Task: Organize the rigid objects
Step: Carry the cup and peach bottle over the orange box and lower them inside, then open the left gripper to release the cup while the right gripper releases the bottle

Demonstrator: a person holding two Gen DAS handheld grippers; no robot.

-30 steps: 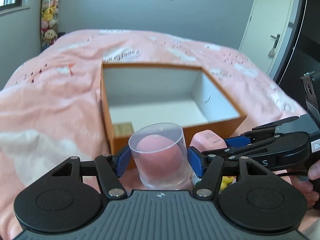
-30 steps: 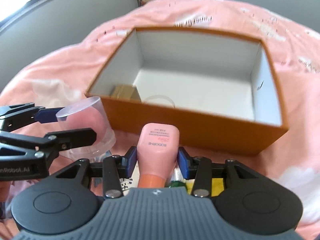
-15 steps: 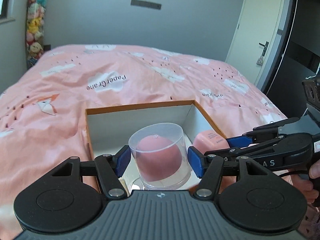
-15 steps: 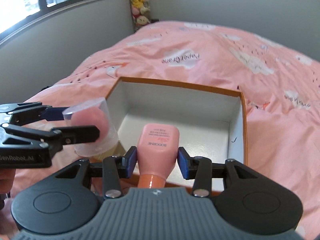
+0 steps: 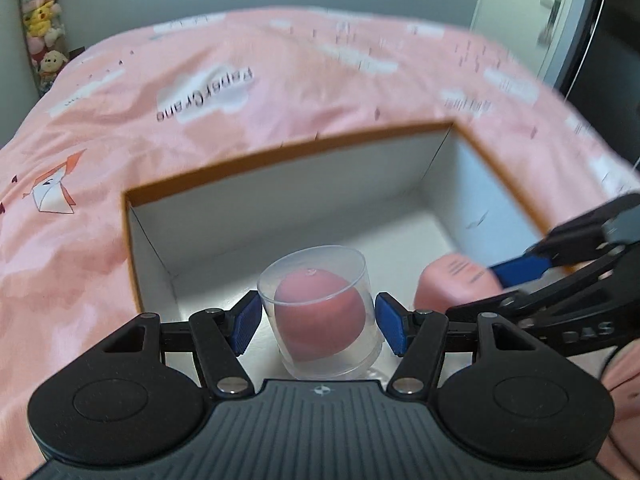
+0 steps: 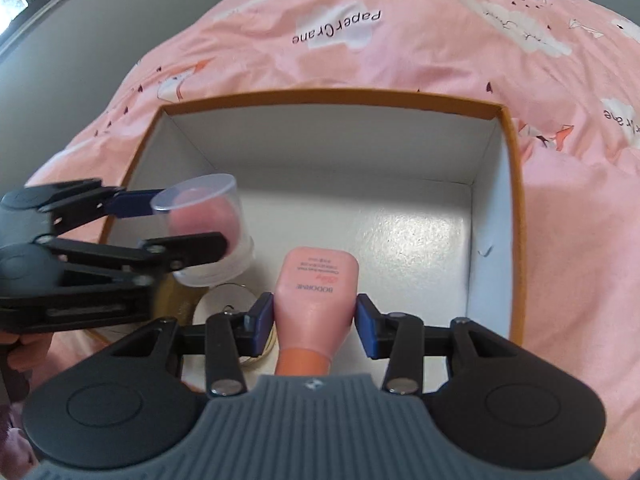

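The left gripper point(image 5: 319, 323) is pinching a clear plastic case point(image 5: 320, 312) with a pink egg-shaped sponge point(image 5: 320, 314) inside, holding it over the near left part of the orange box point(image 6: 516, 216). The right gripper point(image 6: 315, 323) is squeezing a pink tube point(image 6: 317, 300), its label reading "BODORME" upside down, above the white box floor. A round transparent lid point(image 6: 224, 302) is lying below, beside a tan block that is too blurred to identify. The pink bedspread point(image 6: 400, 40) is showing "Paper Crane" printed on white clouds.
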